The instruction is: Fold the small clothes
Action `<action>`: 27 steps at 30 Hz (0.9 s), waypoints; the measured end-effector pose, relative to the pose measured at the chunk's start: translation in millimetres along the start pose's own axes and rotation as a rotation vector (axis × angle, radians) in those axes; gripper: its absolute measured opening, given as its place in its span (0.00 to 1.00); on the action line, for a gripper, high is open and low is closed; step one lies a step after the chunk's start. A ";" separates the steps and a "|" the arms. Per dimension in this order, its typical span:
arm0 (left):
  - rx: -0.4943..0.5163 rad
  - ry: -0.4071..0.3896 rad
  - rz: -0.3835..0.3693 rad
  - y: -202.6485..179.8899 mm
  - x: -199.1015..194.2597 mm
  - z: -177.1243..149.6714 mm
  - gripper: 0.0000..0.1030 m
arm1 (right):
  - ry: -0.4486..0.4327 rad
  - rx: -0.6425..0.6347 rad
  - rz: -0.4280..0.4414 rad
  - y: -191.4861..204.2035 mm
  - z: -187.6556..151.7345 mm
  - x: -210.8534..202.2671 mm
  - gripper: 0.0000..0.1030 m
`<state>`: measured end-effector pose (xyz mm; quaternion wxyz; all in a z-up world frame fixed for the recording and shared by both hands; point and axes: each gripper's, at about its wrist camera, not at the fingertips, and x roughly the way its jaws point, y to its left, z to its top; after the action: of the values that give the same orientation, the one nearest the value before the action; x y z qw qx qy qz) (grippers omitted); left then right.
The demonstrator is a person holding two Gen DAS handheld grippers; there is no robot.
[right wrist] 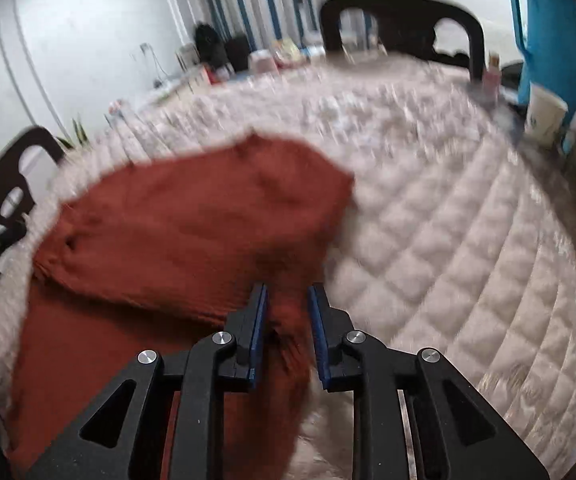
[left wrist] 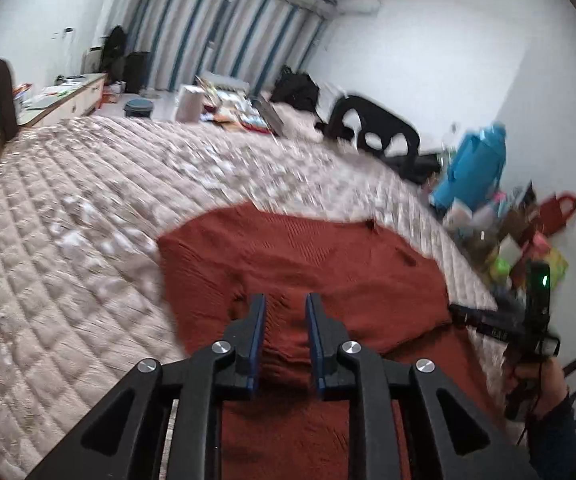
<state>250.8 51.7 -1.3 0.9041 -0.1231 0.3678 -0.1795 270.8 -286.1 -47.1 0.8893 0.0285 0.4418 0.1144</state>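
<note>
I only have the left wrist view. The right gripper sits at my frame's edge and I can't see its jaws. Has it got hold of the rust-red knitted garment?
Observer: It seems so. A bunched fold of the rust-red knitted garment fills the gap between the blue pads of the right gripper.
Operator: Which part of it?
Observer: Its near right edge. Just right of the gripper, only the pale quilted cover shows.
Operator: Anything on that side to avoid?
Observer: A white paper cup stands well away at the cover's far right edge, beside a bright blue bag.
</note>
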 end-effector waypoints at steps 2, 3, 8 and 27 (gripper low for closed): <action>0.006 0.078 0.011 -0.4 21.2 -6.9 0.22 | -0.024 0.019 0.004 -1.2 -1.0 -6.2 0.21; -0.001 0.113 0.035 3.4 30.6 -11.0 0.21 | -0.041 0.015 0.000 0.1 -0.9 -11.7 0.21; -0.009 0.071 0.021 5.1 21.0 -16.7 0.21 | -0.092 -0.034 0.019 11.5 -6.9 -31.2 0.21; 0.031 0.102 0.100 -11.1 17.1 -28.3 0.29 | -0.022 -0.034 0.005 21.0 -4.2 -3.9 0.21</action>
<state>239.5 32.0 -27.8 0.8938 -0.0813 0.4161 -0.1461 261.5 -266.8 -43.4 0.8943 0.0156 0.4298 0.1236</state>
